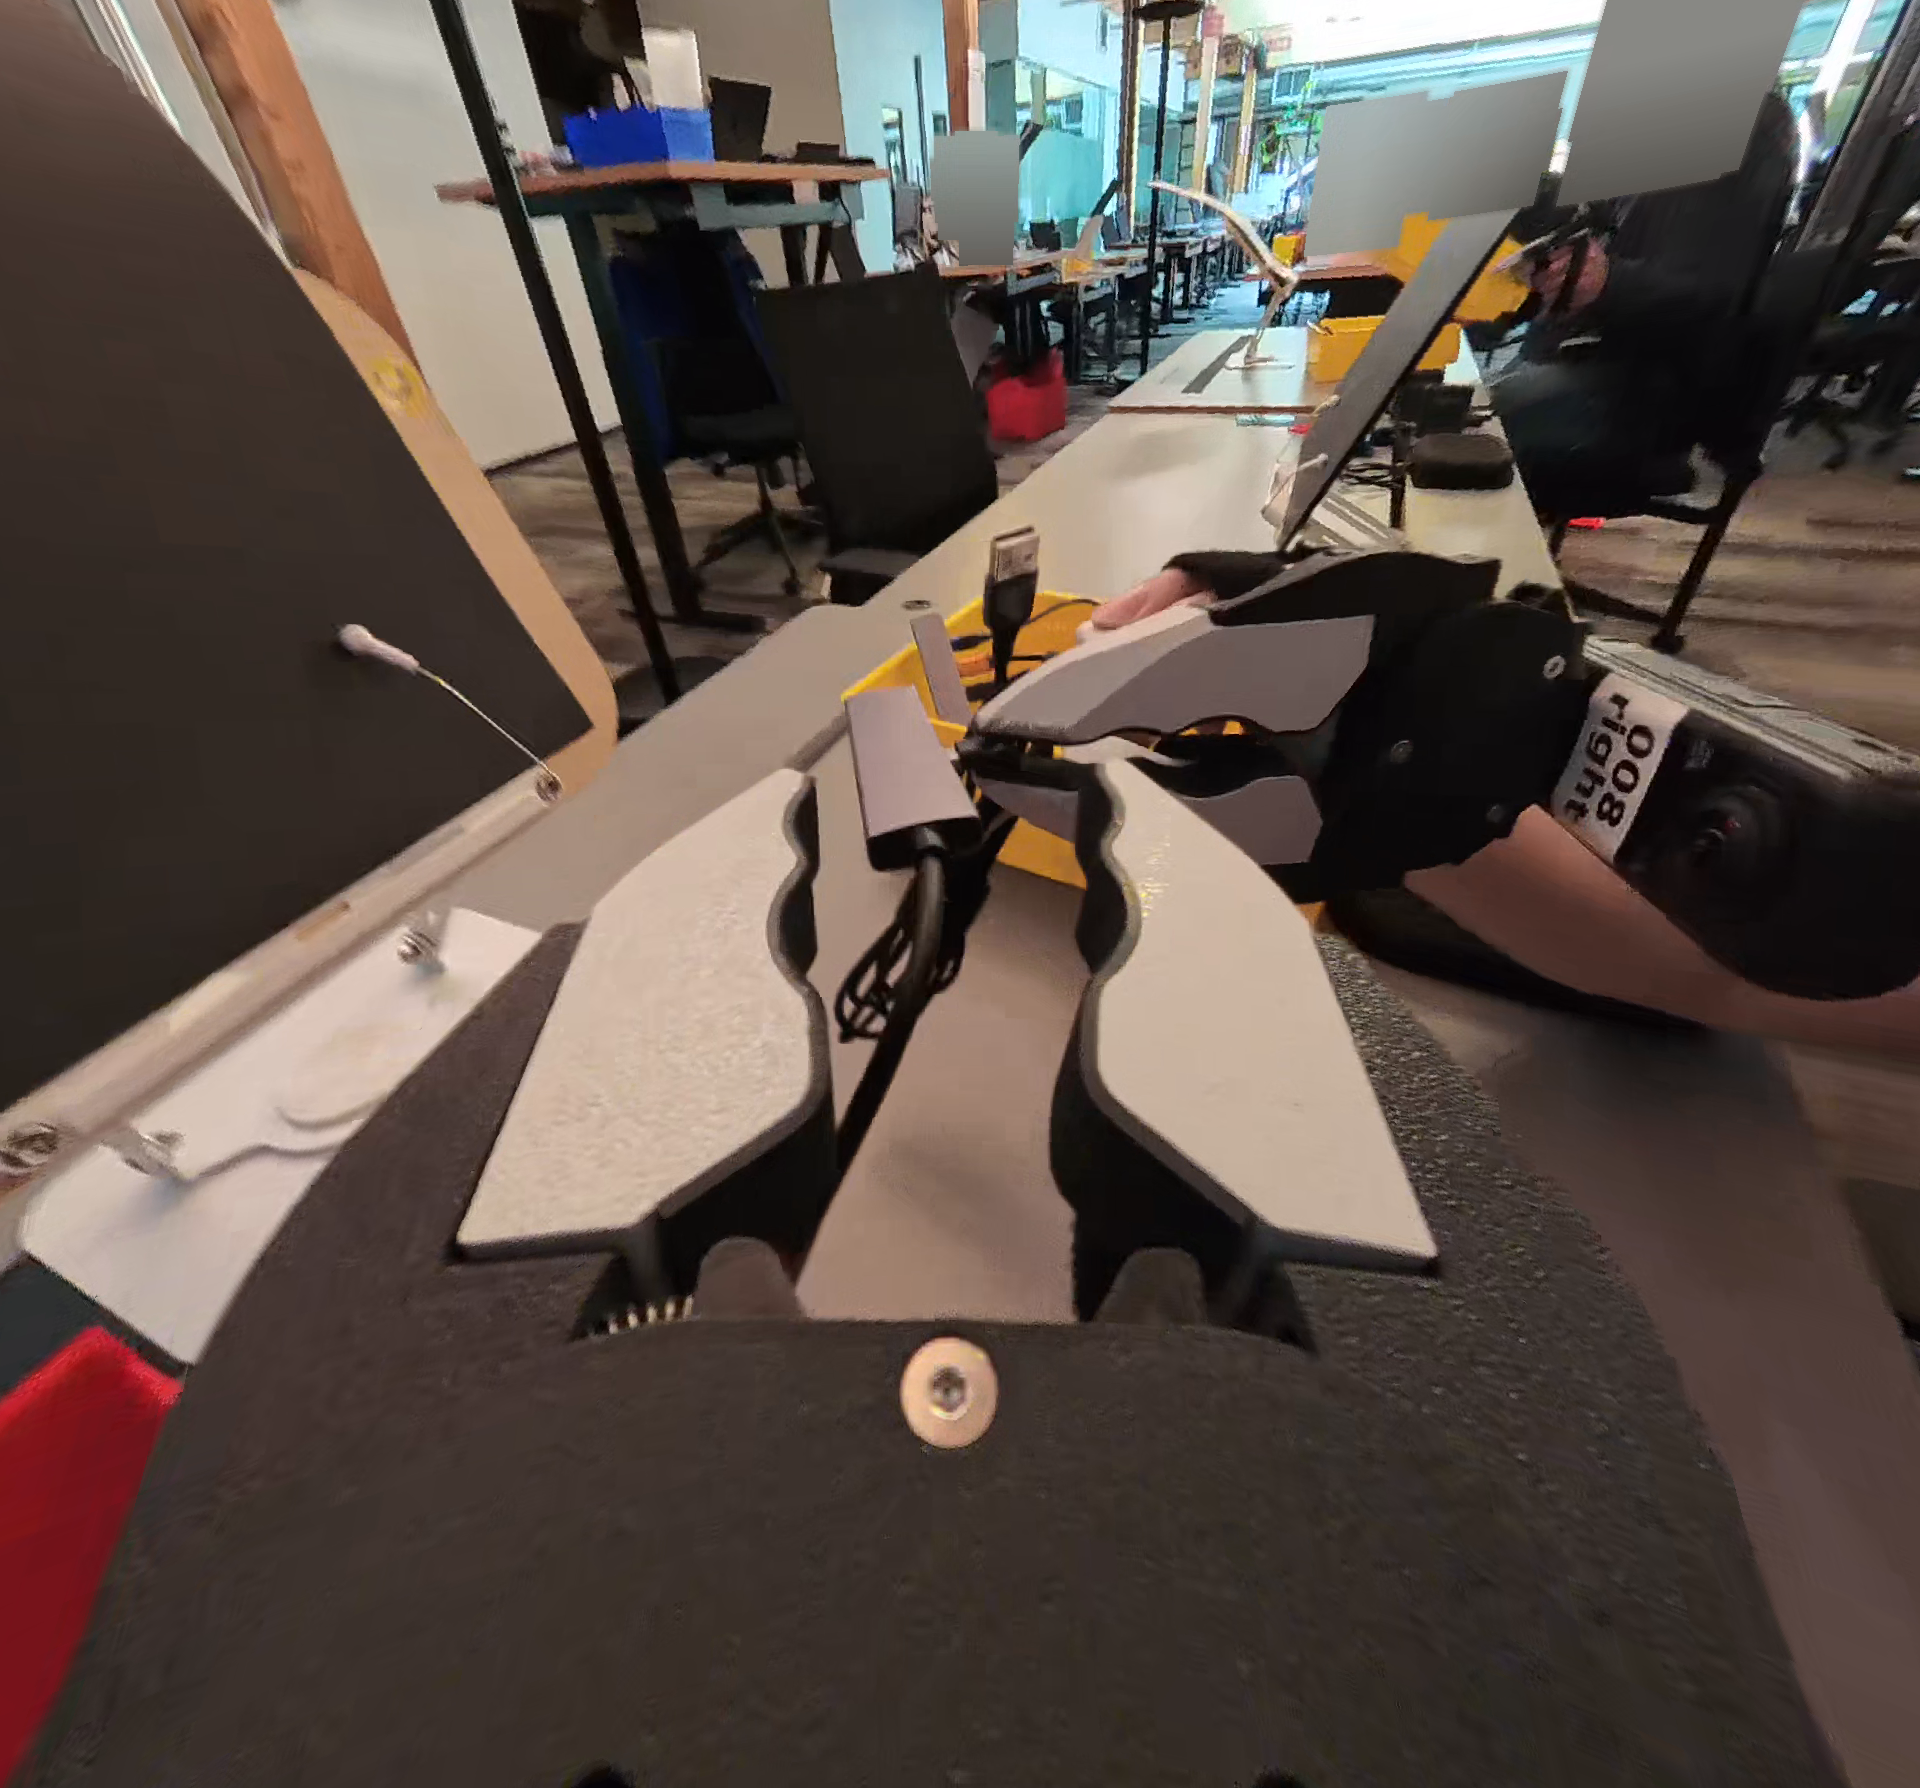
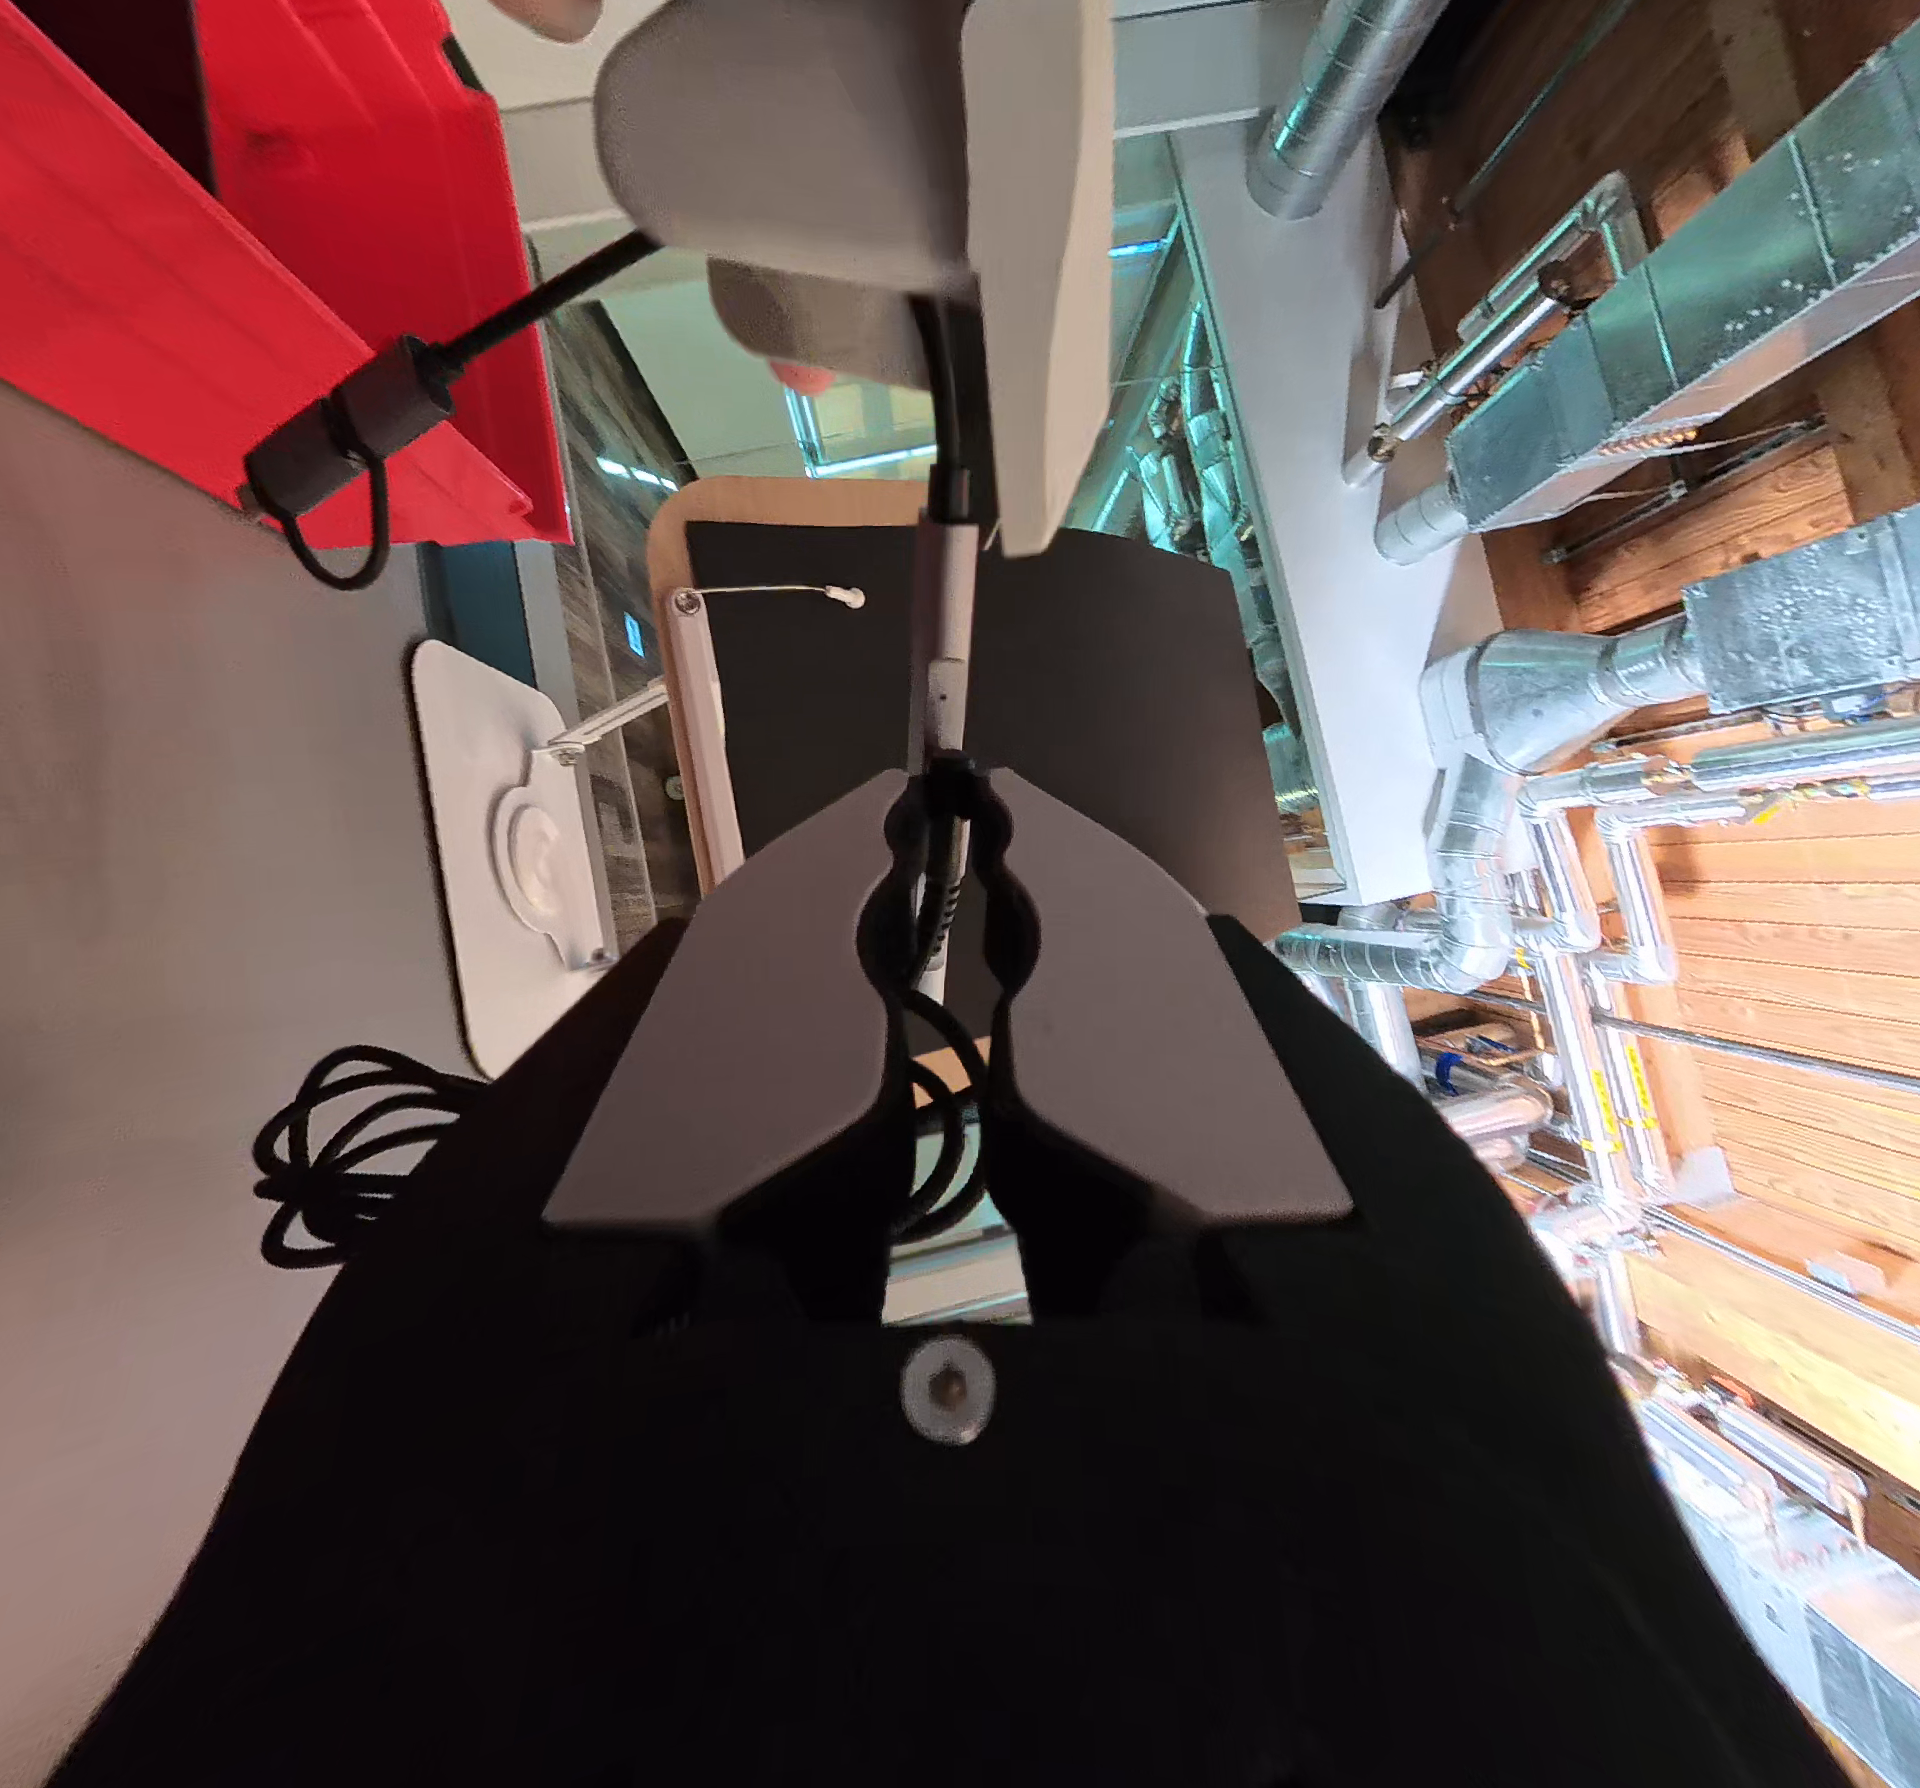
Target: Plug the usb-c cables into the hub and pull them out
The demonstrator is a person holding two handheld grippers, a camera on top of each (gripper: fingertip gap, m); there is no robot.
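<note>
The hub looks like smooth, matt grey metal; its black cable seems braided. The fingers wear rough, speckled grey plastic on a grainy black body, and the yellow bin is glossy plastic

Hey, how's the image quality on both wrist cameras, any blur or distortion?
Left wrist view: fisheye bending at the edges, hub sharp, bright window glare far back. Right wrist view: rotated sideways, left claw up top motion-blurred, right claw dark but sharp.
</note>
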